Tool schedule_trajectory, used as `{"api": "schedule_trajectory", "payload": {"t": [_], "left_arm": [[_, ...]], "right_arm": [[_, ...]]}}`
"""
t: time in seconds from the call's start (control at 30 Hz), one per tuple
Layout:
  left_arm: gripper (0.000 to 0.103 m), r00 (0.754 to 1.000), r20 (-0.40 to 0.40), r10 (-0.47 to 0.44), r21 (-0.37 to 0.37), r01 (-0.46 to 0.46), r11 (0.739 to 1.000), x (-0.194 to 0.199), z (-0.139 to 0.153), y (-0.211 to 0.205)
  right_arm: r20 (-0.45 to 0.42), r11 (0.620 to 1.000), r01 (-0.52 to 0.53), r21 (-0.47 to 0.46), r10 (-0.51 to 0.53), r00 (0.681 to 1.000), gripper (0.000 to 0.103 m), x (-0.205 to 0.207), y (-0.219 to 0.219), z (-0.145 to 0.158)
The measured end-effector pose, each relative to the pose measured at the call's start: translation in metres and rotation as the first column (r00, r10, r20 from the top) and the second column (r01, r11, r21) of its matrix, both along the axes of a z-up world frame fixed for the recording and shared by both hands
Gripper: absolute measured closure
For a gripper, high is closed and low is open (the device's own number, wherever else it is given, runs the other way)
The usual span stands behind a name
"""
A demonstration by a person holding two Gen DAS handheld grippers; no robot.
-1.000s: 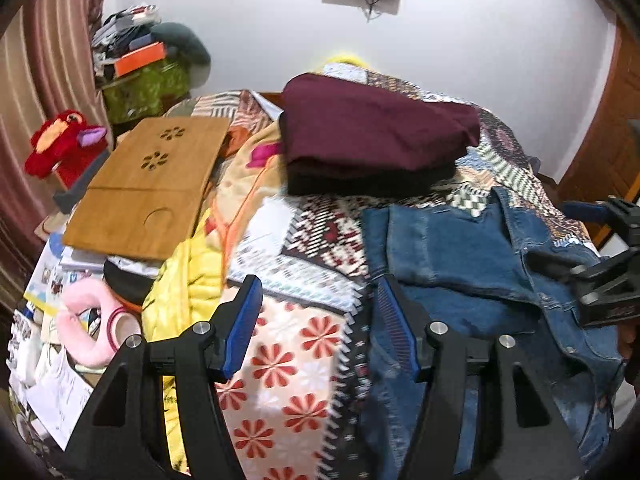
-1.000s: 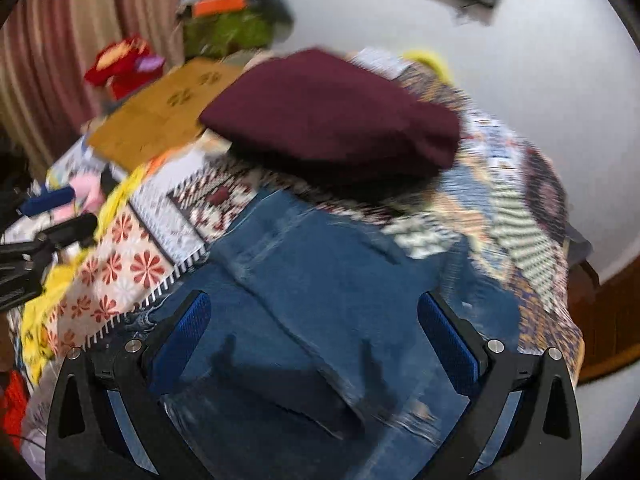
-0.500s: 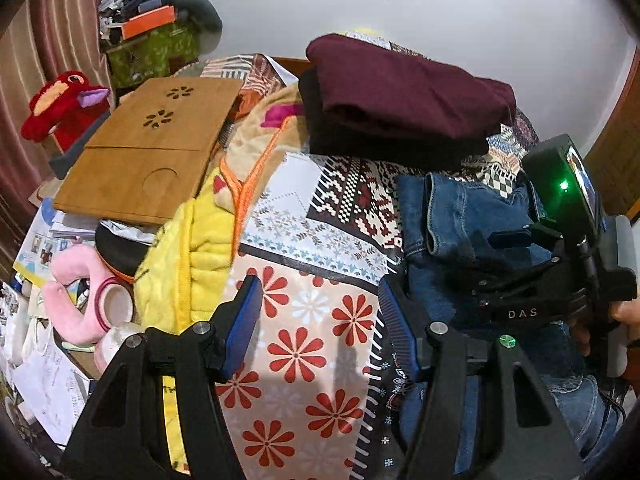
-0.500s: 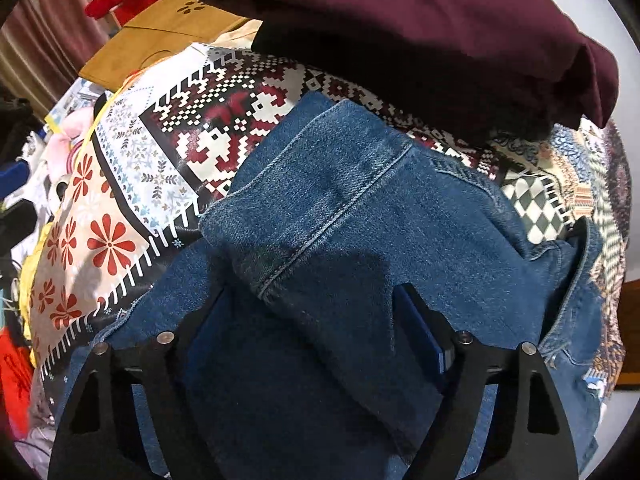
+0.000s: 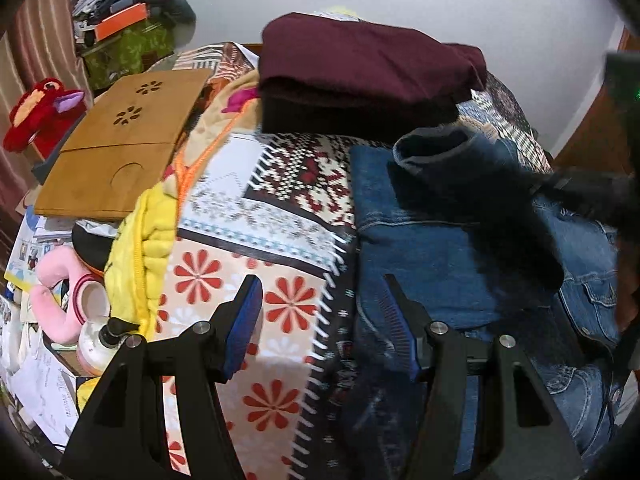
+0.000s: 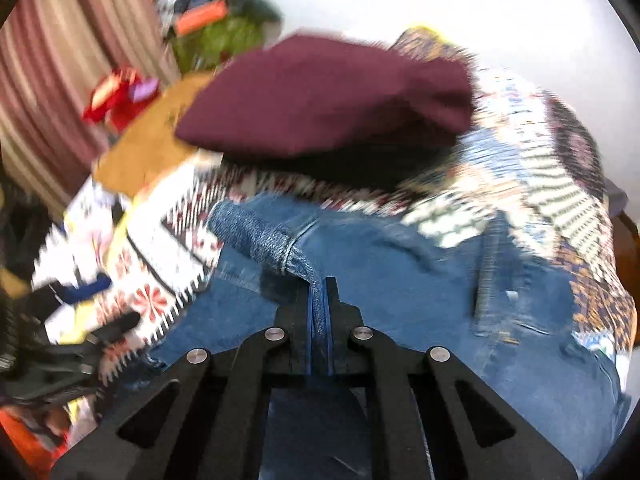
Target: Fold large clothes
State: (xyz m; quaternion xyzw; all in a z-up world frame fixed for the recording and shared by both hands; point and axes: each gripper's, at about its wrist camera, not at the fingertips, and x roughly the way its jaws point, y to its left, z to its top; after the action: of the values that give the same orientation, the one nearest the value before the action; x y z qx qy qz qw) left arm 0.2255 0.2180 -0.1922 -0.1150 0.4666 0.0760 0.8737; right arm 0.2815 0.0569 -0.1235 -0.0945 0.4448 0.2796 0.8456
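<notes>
A blue denim jacket (image 5: 448, 248) lies on the patterned bedspread (image 5: 256, 216). My right gripper (image 6: 320, 284) is shut on a fold of the denim jacket (image 6: 400, 272), and its sleeve (image 6: 260, 240) lifts up from the pinch. In the left wrist view the raised sleeve (image 5: 436, 148) hangs under the blurred right gripper (image 5: 588, 188). My left gripper (image 5: 322, 300) is open and empty, low over the bedspread at the jacket's left edge. A folded maroon garment (image 5: 360, 68) lies at the far end of the bed.
A wooden lap tray (image 5: 120, 140) lies at the left. A yellow blanket (image 5: 140, 248), a red plush toy (image 5: 40, 108), a pink pillow (image 5: 56, 304) and papers crowd the bed's left side. Shelf clutter (image 5: 124, 28) stands by the wall.
My right gripper closed on the denim jacket and lifted a fold with the sleeve. It drew back to the right in the left wrist view. My left gripper stayed open and barely moved.
</notes>
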Motion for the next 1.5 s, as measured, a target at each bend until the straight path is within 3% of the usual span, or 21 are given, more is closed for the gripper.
{"api": "schedule_trajectory", "payload": {"t": [0.23,0.43,0.57,0.77,0.93,1.03,1.1,1.2,1.33,1.4,1.5], "left_arm": [[0.044,0.999,0.006,-0.045,0.037,0.045,0.998,0.008,0.012,-0.03],[0.044,0.997,0.003,-0.081,0.057,0.081,0.995,0.019,0.018,-0.057],[0.044,0.994,-0.004,-0.11,0.054,0.11,0.992,0.025,0.018,-0.076],[0.044,0.985,-0.028,-0.169,0.096,0.171,0.981,0.031,0.013,-0.104],[0.044,0.98,-0.045,-0.192,0.104,0.196,0.975,0.033,0.009,-0.116],[0.044,0.98,-0.049,-0.194,0.099,0.198,0.975,0.034,0.008,-0.12],[0.044,0.979,-0.047,-0.199,0.099,0.202,0.974,0.034,0.01,-0.123],[0.044,0.977,-0.031,-0.21,0.1,0.213,0.972,0.034,0.018,-0.129],[0.044,0.972,0.007,-0.235,0.108,0.233,0.967,0.036,0.035,-0.142],[0.043,0.967,0.029,-0.252,0.112,0.248,0.962,0.04,0.045,-0.152],[0.039,0.954,0.062,-0.294,0.102,0.287,0.953,0.047,0.058,-0.171]], "right_arm": [[0.096,0.985,0.137,0.109,-0.148,0.984,0.099,-0.019,-0.078,0.042],[0.066,0.95,0.263,0.17,-0.277,0.959,0.099,-0.024,-0.145,0.045],[-0.001,0.92,0.352,0.174,-0.357,0.934,0.099,-0.033,-0.182,0.025],[-0.164,0.891,0.439,0.118,-0.418,0.893,0.098,-0.036,-0.219,-0.028],[-0.136,0.897,0.44,0.052,-0.43,0.893,0.086,-0.051,-0.22,-0.03],[-0.076,0.876,0.482,0.009,-0.48,0.874,0.081,-0.057,-0.229,-0.021],[-0.062,0.863,0.505,0.025,-0.503,0.862,0.07,-0.062,-0.242,-0.015],[-0.046,0.829,0.554,0.081,-0.552,0.833,0.054,-0.07,-0.268,-0.003],[-0.024,0.76,0.628,0.169,-0.634,0.773,0.048,-0.086,-0.306,0.019],[-0.027,0.721,0.662,0.205,-0.672,0.74,0.039,-0.092,-0.323,0.025],[-0.033,0.667,0.708,0.23,-0.722,0.691,0.037,-0.102,-0.345,0.029]]}}
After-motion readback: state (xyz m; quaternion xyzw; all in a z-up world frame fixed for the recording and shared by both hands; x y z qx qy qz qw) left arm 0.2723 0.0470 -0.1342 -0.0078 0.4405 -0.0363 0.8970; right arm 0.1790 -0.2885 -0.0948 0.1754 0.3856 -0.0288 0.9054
